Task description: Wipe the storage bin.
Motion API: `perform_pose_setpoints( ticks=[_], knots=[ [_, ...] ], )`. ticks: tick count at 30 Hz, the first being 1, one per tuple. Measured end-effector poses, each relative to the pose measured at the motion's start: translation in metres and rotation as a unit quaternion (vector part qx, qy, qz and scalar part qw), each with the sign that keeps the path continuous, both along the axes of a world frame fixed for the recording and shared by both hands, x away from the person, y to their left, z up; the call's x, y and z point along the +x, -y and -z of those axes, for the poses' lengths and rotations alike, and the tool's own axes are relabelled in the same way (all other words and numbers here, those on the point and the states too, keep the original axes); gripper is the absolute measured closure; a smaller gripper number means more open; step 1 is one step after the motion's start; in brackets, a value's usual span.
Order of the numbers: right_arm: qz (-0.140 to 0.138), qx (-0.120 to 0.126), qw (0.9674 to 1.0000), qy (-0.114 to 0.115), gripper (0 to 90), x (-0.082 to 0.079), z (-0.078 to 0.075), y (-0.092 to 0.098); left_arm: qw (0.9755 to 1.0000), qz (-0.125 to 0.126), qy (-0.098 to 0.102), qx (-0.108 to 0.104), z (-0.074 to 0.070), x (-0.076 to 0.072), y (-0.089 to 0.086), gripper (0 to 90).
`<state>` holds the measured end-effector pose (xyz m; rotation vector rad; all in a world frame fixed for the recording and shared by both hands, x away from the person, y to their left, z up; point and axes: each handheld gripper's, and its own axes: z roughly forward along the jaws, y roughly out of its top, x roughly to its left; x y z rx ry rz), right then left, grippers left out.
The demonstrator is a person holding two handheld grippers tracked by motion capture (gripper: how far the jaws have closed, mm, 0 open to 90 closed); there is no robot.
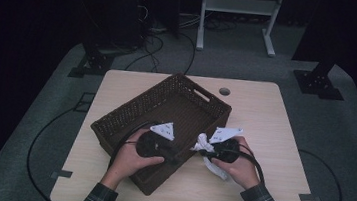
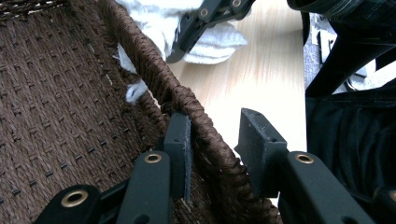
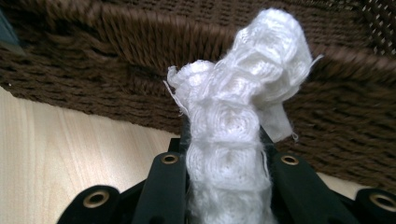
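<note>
A dark brown wicker basket (image 1: pixel 129 120) sits askew on the light wooden table (image 1: pixel 265 114). My left gripper (image 1: pixel 175 156) straddles its near right wall (image 2: pixel 205 135), one pad inside and one outside, and is shut on that wall. My right gripper (image 1: pixel 202 145) is shut on a bunched white cloth (image 3: pixel 233 107), which sticks up past its jaws just outside the basket's wall (image 3: pixel 93 60). In the left gripper view the right gripper (image 2: pixel 187 42) and the cloth (image 2: pixel 215 44) hang above the rim. More of the cloth (image 1: pixel 217 170) trails under the right hand.
A cable hole (image 1: pixel 224 91) lies in the table behind the basket. Black cables (image 1: pixel 259 172) loop from both grippers. A white frame (image 1: pixel 239 6) and dark stands stand on the floor beyond the table.
</note>
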<state>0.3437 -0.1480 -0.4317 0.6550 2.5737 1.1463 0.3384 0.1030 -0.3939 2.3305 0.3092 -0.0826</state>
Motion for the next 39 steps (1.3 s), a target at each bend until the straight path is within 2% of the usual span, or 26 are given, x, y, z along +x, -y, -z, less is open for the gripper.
perform_pose_setpoints(
  ticks=[17,29,36,39],
  knots=[
    [0.006,-0.033,0.9990,-0.031,74.0,0.008,0.026,-0.006,1.0000,0.000,0.000,0.000,0.000,0.000,0.000,64.5],
    [-0.001,-0.040,0.9982,-0.044,74.0,0.010,0.041,-0.013,1.0000,-0.001,-0.001,-0.001,0.000,0.000,0.000,64.4],
    [-0.006,-0.043,0.9984,-0.038,74.0,0.006,0.038,-0.013,1.0000,-0.001,-0.002,-0.001,0.000,0.000,0.000,64.5],
    [-0.007,-0.036,0.9988,-0.032,74.0,0.003,0.033,-0.012,1.0000,-0.001,-0.001,-0.001,0.000,0.000,0.000,64.4]
  ],
)
